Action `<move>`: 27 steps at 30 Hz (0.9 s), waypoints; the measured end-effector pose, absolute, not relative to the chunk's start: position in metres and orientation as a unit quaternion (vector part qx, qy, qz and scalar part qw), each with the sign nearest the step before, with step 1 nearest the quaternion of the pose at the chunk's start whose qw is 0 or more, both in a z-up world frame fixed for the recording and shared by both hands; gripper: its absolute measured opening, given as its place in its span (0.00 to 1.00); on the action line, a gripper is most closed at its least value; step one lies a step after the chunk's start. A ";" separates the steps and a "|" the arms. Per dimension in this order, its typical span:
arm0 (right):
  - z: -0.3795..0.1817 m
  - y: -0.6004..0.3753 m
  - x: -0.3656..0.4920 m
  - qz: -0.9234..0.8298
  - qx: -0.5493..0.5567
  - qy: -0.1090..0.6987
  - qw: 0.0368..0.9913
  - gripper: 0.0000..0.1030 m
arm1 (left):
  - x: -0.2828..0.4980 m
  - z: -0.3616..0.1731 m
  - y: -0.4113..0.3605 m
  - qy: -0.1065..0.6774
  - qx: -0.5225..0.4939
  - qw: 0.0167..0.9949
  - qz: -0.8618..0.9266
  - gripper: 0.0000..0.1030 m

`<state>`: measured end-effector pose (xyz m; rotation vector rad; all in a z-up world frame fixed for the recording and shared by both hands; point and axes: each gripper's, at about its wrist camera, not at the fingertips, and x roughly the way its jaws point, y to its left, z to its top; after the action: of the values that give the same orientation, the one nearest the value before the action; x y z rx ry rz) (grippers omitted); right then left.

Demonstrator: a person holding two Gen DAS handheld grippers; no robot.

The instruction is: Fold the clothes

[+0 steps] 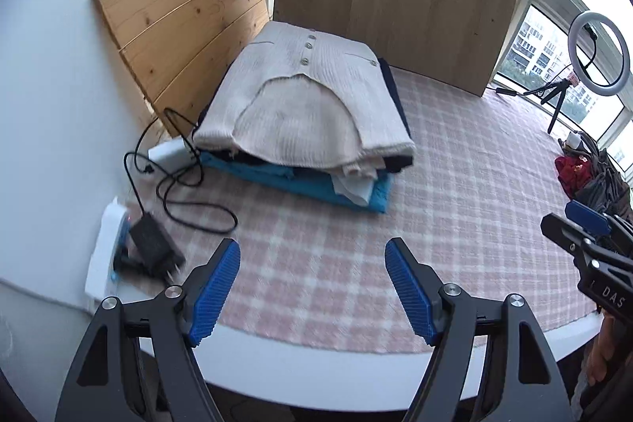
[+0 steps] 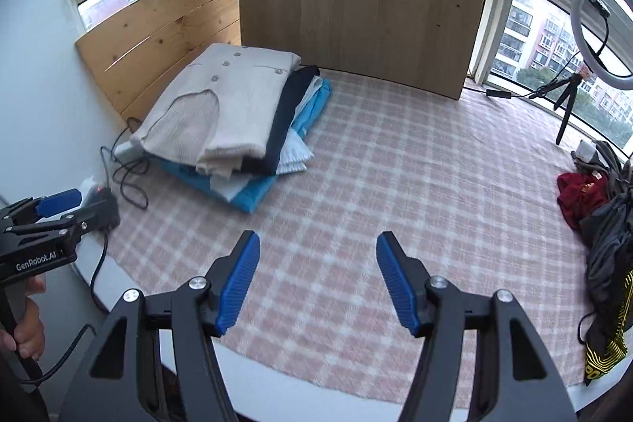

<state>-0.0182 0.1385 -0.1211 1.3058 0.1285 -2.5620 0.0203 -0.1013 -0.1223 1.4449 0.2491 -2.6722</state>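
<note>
2 tools (image 1: 312, 287) (image 2: 318, 281) open; approx 5 folded garments (image 1: 304, 97) stacked.

Daylight poured in from the windows (image 2: 554, 38) behind, soft and even, blowing out to white glare up top. Shadows stayed faint. Fisheye bending curved every edge, corners went black, and the charger (image 1: 152, 244) at left smeared with motion blur.

Ribbed knit cardigan (image 1: 312, 97); woven checked tablecloth (image 1: 455, 192); matt wood boards (image 1: 190, 26).
</note>
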 end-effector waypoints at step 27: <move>-0.109 0.211 0.078 -0.894 0.408 0.043 0.180 0.59 | 0.118 -0.097 -0.019 0.096 0.450 0.075 -0.885 0.72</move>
<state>0.0777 0.2105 -0.1090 1.1519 0.1214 -2.5271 0.1175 -0.0195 -0.0970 1.3496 0.2892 -2.6543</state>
